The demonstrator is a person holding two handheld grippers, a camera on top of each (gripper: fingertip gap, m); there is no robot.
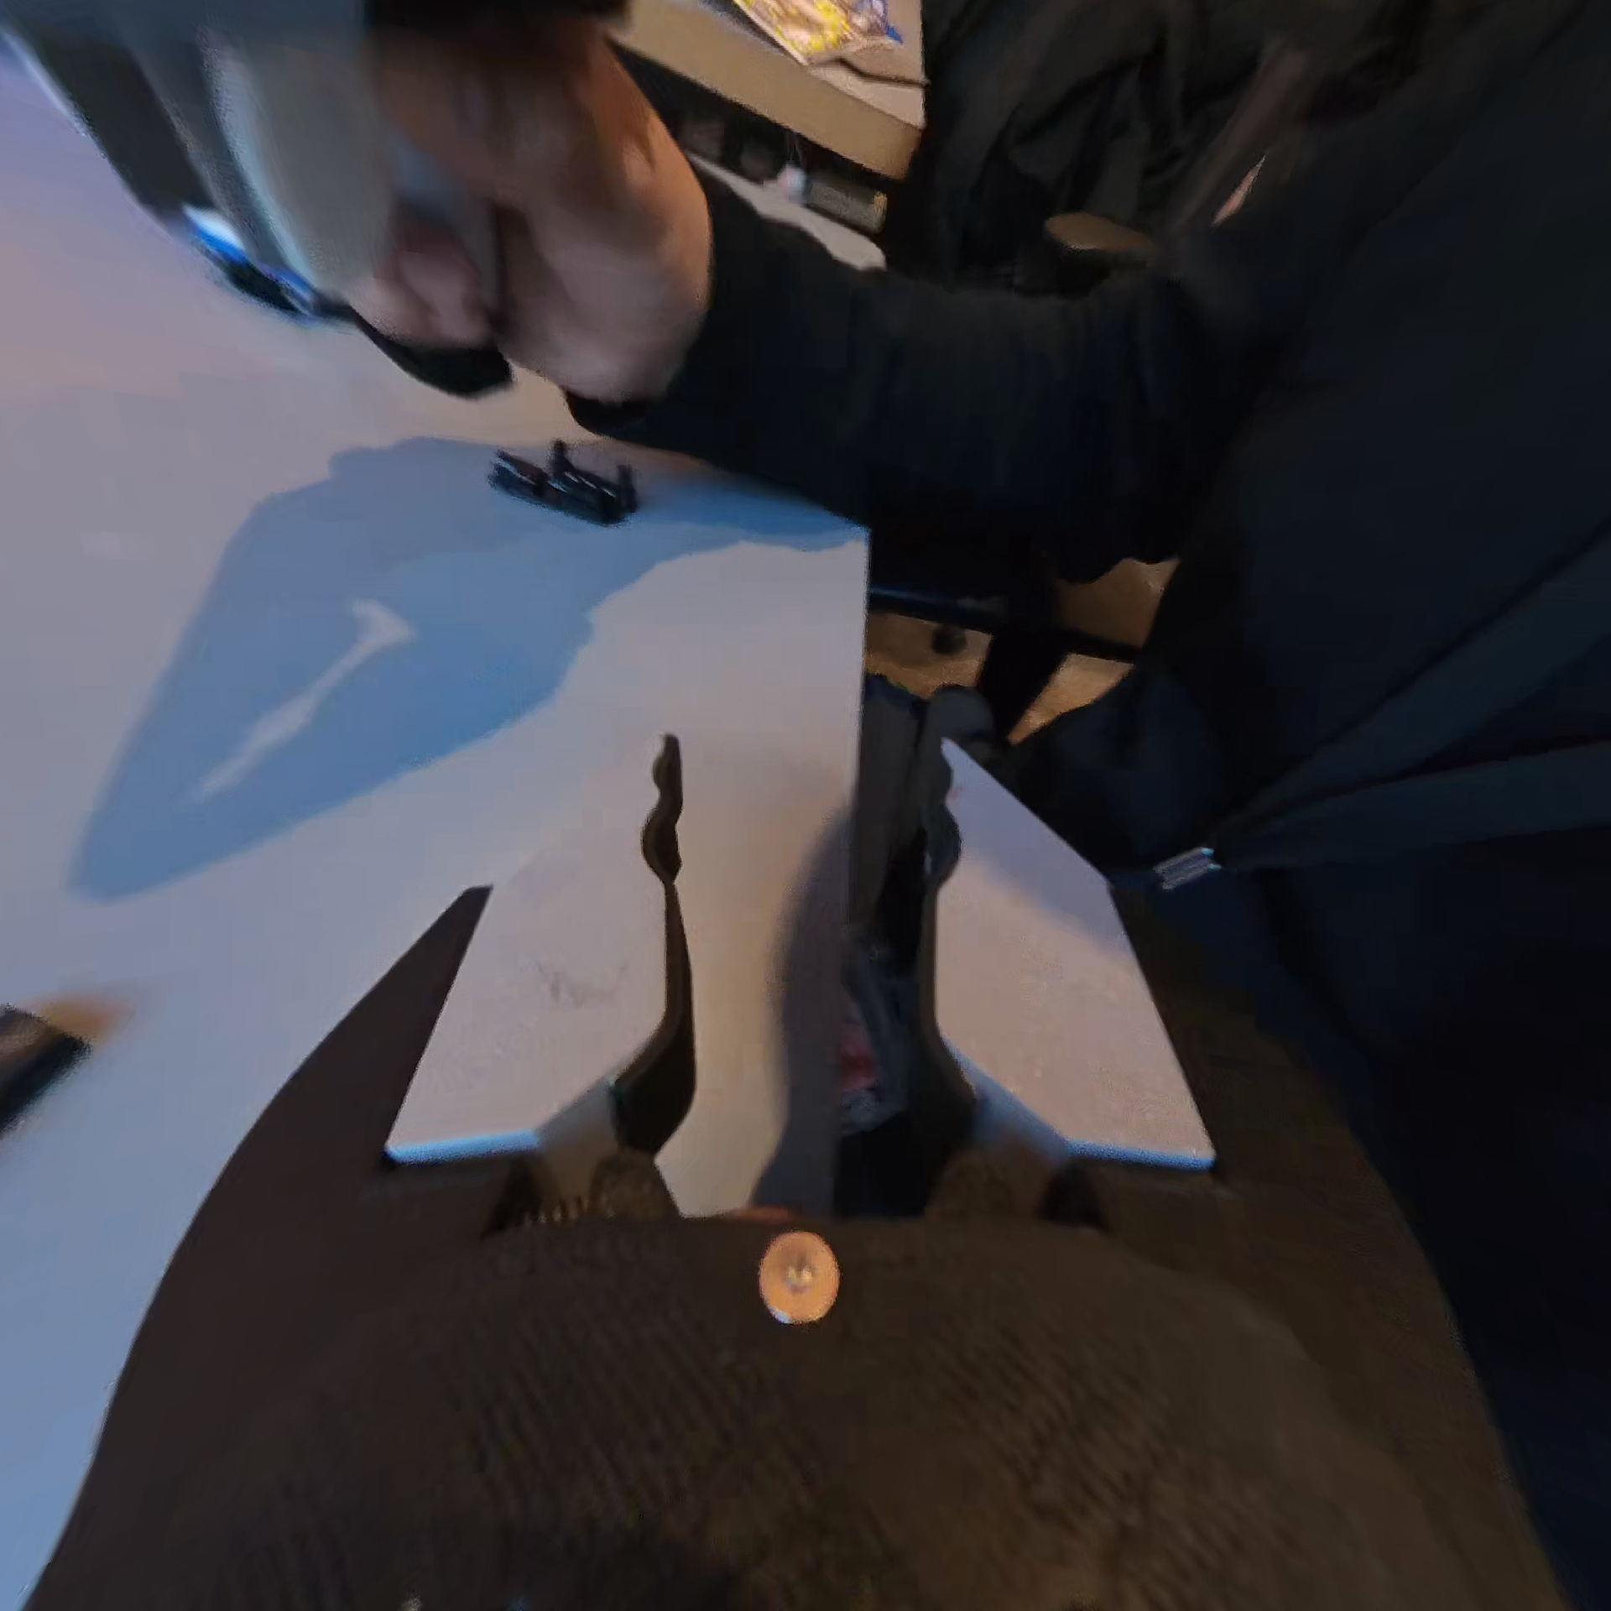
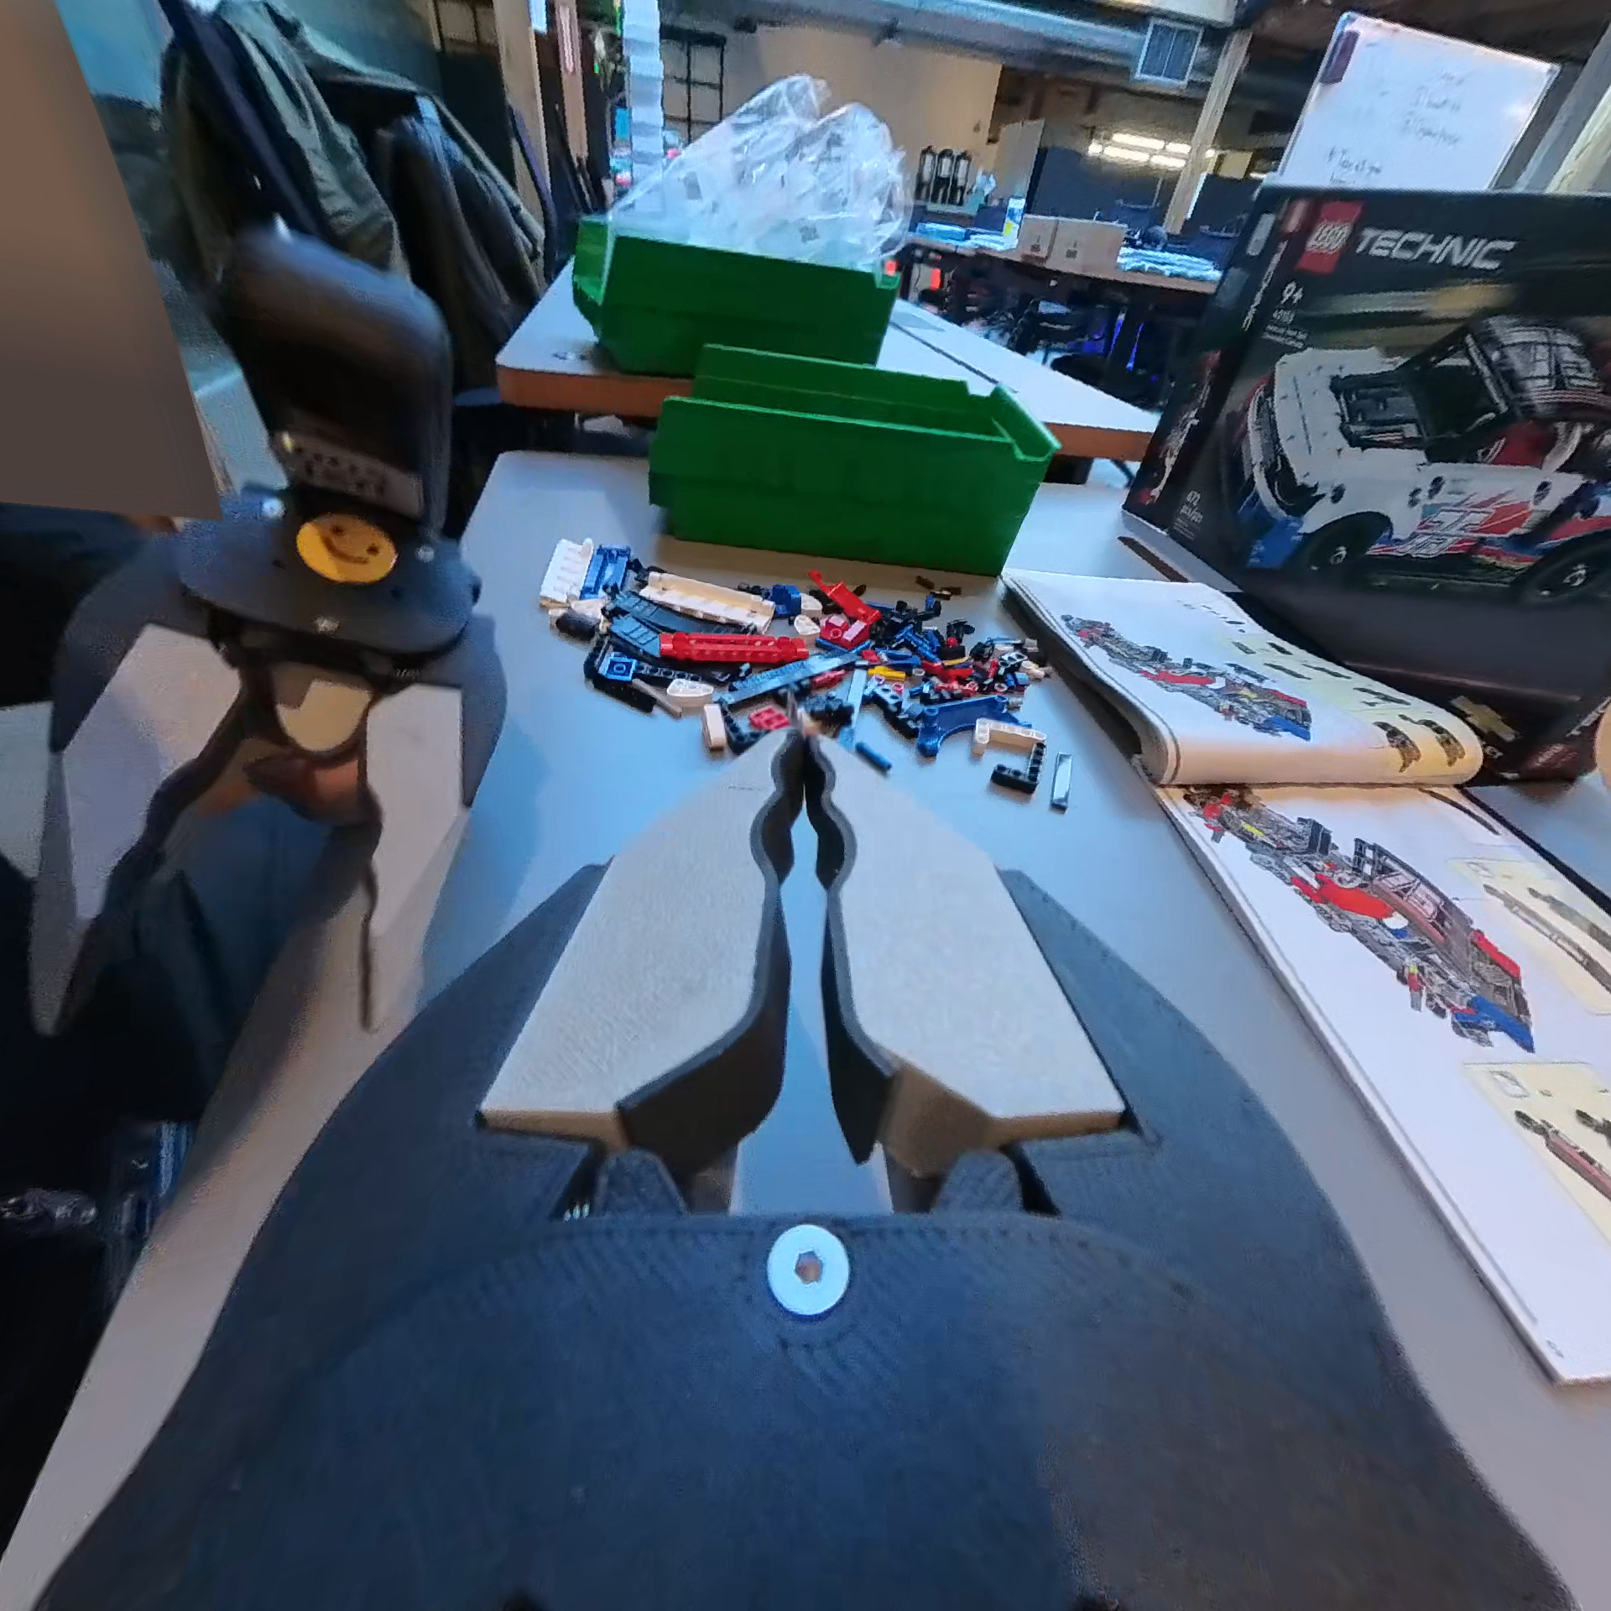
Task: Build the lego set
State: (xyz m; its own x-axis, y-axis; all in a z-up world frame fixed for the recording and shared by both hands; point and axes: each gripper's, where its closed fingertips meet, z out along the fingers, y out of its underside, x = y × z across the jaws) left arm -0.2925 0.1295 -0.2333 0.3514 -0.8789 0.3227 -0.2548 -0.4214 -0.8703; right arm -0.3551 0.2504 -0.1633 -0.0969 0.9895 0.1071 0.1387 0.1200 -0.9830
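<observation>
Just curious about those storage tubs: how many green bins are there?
2. One green bin stands on the near table behind the loose Lego pieces; the other green bin, holding a clear plastic bag, is on the table behind. More may be hidden.

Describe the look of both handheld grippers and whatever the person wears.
Both tongs have dark ridged 3D-printed bodies with a silver screw, pale wedge plates and wavy black finger edges. The left gripper carries a yellow smiley disc. A black sleeve covers the arm behind the right gripper.
</observation>
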